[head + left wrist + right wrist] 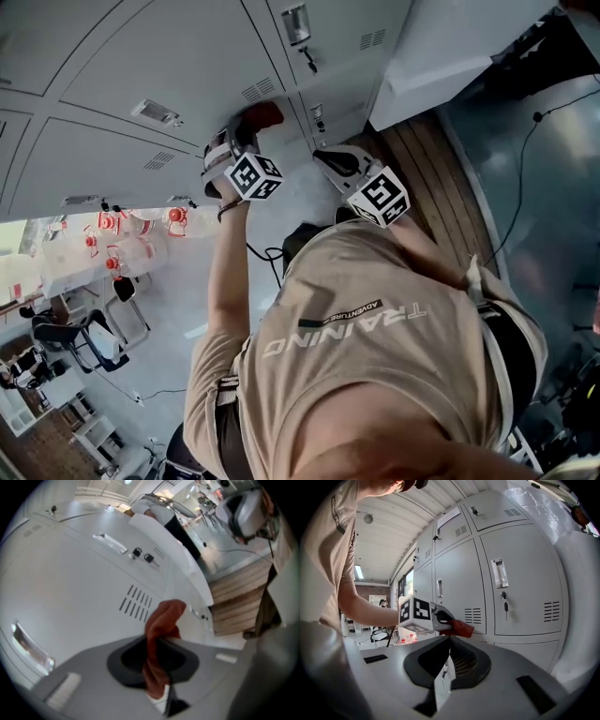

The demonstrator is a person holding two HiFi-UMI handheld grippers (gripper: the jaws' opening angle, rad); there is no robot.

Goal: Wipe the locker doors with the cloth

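Cloth (161, 620) in left gripper (242, 136) fingers, against locker door (84, 588), near vent slots (136, 603). Right gripper (326, 159) to right, apart from doors. Worktop (47, 272) with bottles (112, 225) far left; chairs (103, 337) beside it.

Mostly painted metal here
locker doors (525, 573) look like smooth painted metal, slight sheen; cloth (161, 620) is soft, crumpled fabric; left gripper (157, 663) shell is matt grey plastic; floor boards (234, 604) bare ridged wood

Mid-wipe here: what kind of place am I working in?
Likely the locker area of a workshop or lab: a bank of grey metal lockers, with office chairs and a table of red-capped bottles behind.
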